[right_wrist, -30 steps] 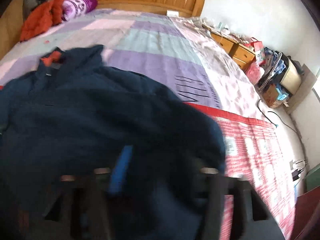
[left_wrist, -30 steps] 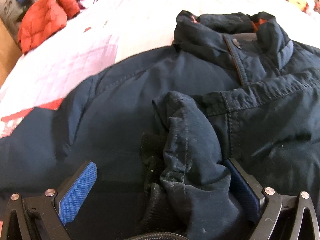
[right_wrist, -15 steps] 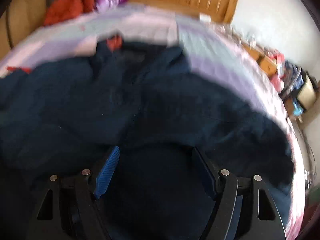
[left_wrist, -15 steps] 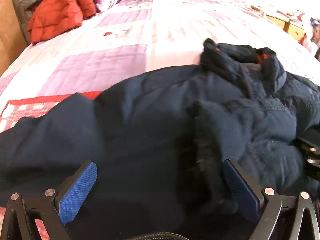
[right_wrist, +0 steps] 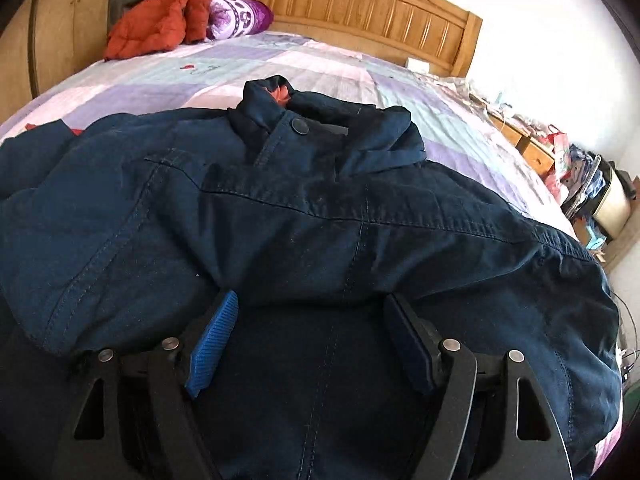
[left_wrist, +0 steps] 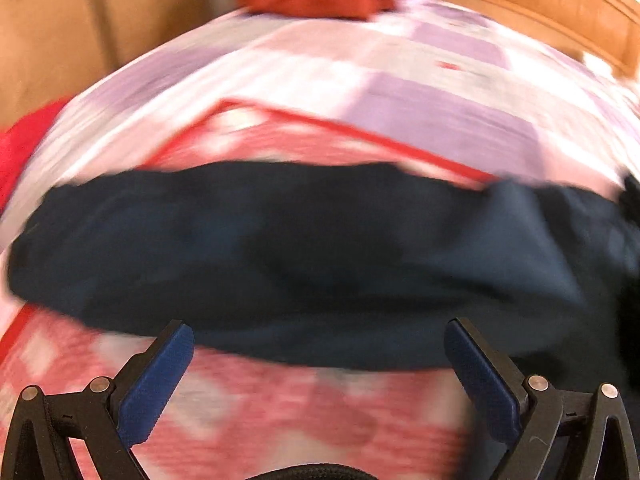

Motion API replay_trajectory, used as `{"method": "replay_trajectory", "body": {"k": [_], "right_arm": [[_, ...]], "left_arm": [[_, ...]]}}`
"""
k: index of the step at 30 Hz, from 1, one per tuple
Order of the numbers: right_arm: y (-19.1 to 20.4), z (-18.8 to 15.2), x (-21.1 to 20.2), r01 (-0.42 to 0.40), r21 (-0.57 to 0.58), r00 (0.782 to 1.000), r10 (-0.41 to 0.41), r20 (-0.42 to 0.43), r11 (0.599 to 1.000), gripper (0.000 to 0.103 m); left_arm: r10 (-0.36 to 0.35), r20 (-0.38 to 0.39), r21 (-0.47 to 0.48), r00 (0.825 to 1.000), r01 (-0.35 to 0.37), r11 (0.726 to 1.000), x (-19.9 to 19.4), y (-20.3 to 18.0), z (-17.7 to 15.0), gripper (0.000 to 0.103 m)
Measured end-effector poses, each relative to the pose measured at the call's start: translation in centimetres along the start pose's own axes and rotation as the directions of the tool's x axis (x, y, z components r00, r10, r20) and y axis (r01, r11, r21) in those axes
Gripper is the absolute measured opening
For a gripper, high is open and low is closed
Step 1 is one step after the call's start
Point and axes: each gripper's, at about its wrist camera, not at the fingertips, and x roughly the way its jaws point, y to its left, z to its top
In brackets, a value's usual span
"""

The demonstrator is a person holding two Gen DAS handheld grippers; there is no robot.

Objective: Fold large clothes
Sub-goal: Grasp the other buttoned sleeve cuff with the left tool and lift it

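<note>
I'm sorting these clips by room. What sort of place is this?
Most likely a home bedroom: a bed with a carved wooden headboard, a patchwork pastel bedspread, and a cluttered wooden bedside drawer unit.

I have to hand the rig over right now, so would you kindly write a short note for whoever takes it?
Left claw: open, holding nothing, above the bedspread at the edge of the navy jacket; that view is blurred.
Right claw: open, low over the jacket's front, fabric between the pads but not pinched.
Jacket: lies on the bed, collar toward the headboard, one part already folded across the chest.
Left: remaining folds and tidying.
</note>
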Motion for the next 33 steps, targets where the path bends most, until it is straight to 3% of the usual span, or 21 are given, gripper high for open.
{"method": "replay_trajectory", "body": {"k": [5, 9, 15, 17, 20, 22, 25, 27, 28, 29, 33], "right_arm": [[0.6, -0.1, 0.1, 0.011, -0.008, 1.0, -0.011, 0.004, 1.0, 0.079], [0.7, 0.3, 0.8, 0.021, -0.013, 1.0, -0.021, 0.004, 1.0, 0.079], [0.9, 0.4, 0.9, 0.031, -0.017, 1.0, -0.031, 0.004, 0.999, 0.079], [0.9, 0.4, 0.9, 0.031, -0.017, 0.999, -0.031, 0.005, 0.999, 0.079], [0.9, 0.4, 0.9, 0.032, -0.018, 0.999, -0.032, 0.004, 0.999, 0.079], [0.9, 0.4, 0.9, 0.032, -0.018, 0.999, -0.032, 0.004, 0.999, 0.079], [0.9, 0.4, 0.9, 0.031, -0.016, 1.0, -0.031, 0.004, 0.999, 0.079], [0.9, 0.4, 0.9, 0.032, -0.017, 0.999, -0.032, 0.005, 0.999, 0.079], [0.8, 0.4, 0.9, 0.031, -0.016, 1.0, -0.031, 0.005, 0.999, 0.079], [0.8, 0.4, 0.9, 0.03, -0.016, 1.0, -0.03, 0.005, 0.999, 0.079], [0.8, 0.4, 0.9, 0.03, -0.016, 1.0, -0.03, 0.004, 0.999, 0.079]], "left_arm": [[0.089, -0.038, -0.213, 0.995, -0.095, 0.972, 1.7, 10.0, 0.7, 0.103], [0.112, -0.089, -0.395, 0.99, -0.139, 0.908, 3.4, 16.9, 0.0, 0.103], [0.015, -0.126, -0.579, 0.992, -0.085, 0.811, 5.9, 21.8, -2.2, 0.103], [-0.029, -0.117, -0.616, 0.993, -0.049, 0.786, 6.9, 22.1, -2.3, 0.103], [-0.083, -0.101, -0.638, 0.991, -0.001, 0.77, 8.8, 21.4, -1.3, 0.102], [-0.113, -0.083, -0.635, 0.99, 0.035, 0.772, 9.9, 20.6, -0.1, 0.101], [-0.135, -0.086, -0.631, 0.987, 0.051, 0.774, 11.5, 19.8, 1.6, 0.092], [-0.14, -0.066, -0.645, 0.988, 0.065, 0.762, 11.6, 19.9, 2.4, 0.073], [-0.146, -0.056, -0.643, 0.988, 0.076, 0.762, 11.5, 19.9, 2.7, 0.046], [-0.157, -0.043, -0.633, 0.987, 0.095, 0.768, 11.2, 19.8, 3.1, 0.037], [-0.089, 0.018, -0.46, 0.996, 0.087, 0.884, 7.8, 16.9, 5.5, 0.027]]}}
